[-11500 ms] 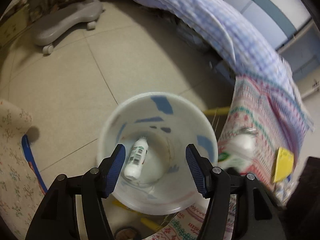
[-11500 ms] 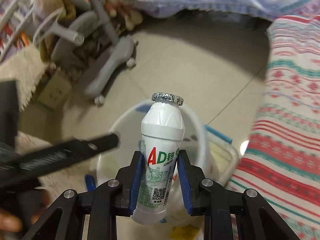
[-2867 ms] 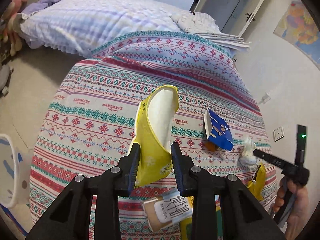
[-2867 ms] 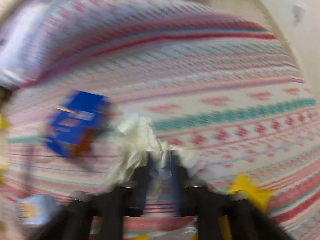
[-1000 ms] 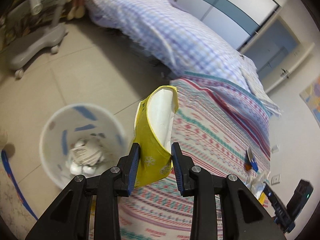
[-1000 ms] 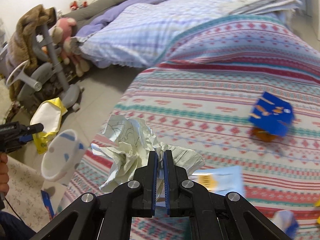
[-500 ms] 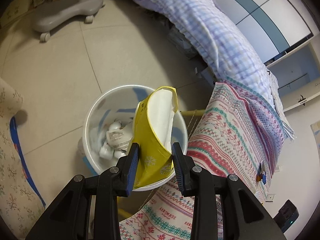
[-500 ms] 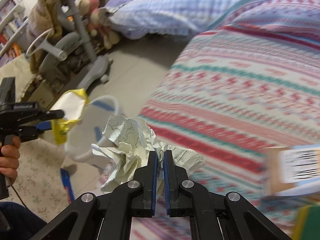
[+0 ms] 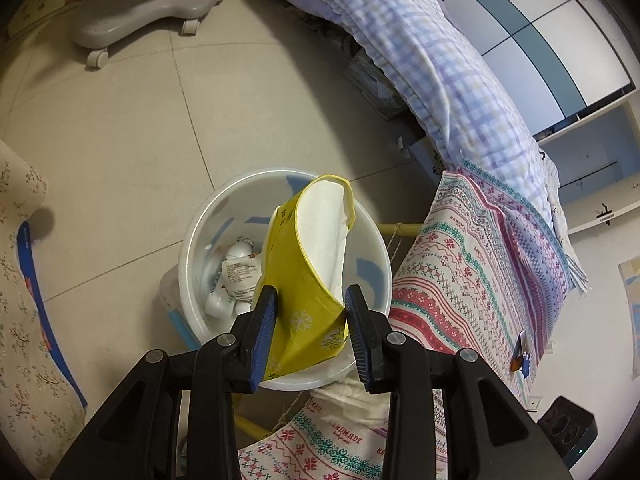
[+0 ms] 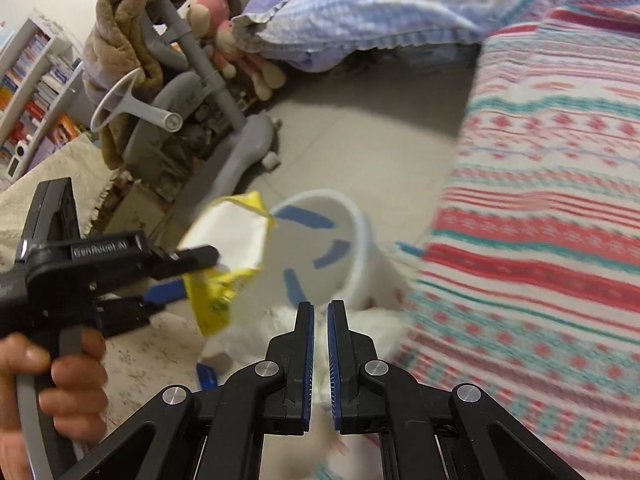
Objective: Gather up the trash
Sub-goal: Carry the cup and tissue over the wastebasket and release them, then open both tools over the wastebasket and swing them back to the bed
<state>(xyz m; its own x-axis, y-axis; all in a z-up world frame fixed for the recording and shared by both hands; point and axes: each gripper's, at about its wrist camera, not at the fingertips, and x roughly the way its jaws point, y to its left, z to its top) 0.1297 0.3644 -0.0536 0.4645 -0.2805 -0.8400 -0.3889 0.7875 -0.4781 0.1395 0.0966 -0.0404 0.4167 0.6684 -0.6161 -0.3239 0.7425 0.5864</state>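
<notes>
A yellow packet [image 9: 304,288] with a white lining stands between the fingers of my left gripper [image 9: 310,324], which is shut on it right over the white bin [image 9: 200,220]. White bottles and a wrapper [image 9: 232,280] lie inside the bin. In the right wrist view the same packet [image 10: 224,248] hangs at the bin's [image 10: 356,220] near-left rim, held by the left gripper [image 10: 192,276] in a person's hand [image 10: 60,380]. My right gripper [image 10: 319,312] has a narrow gap between its fingers. The crumpled white paper [image 10: 380,324] is a blur below its fingertips, beside the bin.
The patterned striped bedcover [image 10: 540,220] rises close on the right of the bin. A grey wheeled chair base [image 9: 148,12] stands on the tiled floor beyond. A floral rug [image 9: 20,280] lies on the left, a checked quilt [image 9: 420,52] behind.
The left gripper has carried the yellow packet lower over the bin. The crumpled paper, held above the right gripper's fingers before, has dropped out and blurs beneath them.
</notes>
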